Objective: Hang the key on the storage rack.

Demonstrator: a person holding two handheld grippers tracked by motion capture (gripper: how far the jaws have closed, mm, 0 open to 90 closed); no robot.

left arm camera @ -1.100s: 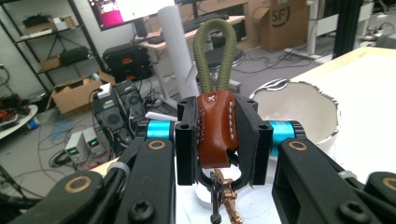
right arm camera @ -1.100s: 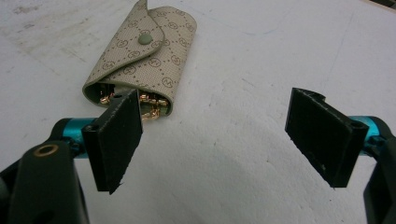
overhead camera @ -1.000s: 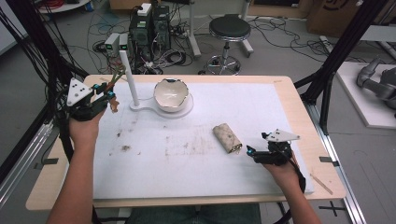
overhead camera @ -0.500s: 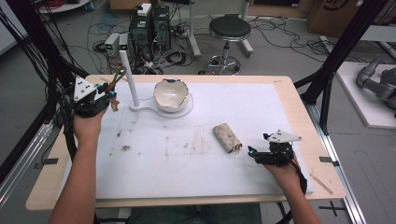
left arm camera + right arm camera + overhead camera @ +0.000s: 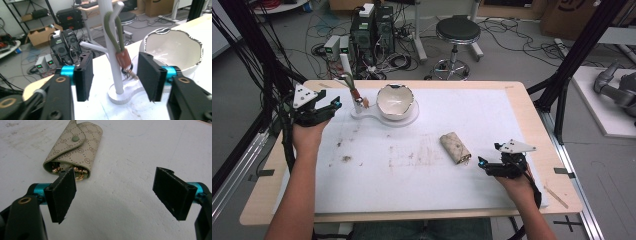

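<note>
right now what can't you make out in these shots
- Inside of the key pouch: the right gripper view shows gold metal at its open end; the right gripper partly covers it, and the flap hides the rest.
- Item hanging on the white stand: its dark lower end is blurred in the left gripper view and too small in the high view.
- Bowl: cut off by the frame's right edge in the left gripper view.

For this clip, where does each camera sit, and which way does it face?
High view: above the person's side, looking forward and down at the white-topped table; both forearms enter from below.
Left gripper view: rides the left claw, open, facing the white branched stand.
Right gripper view: rides the right claw, open, facing the beige patterned snap pouch.
Shared: high view also shows the stand and pouch.
</note>
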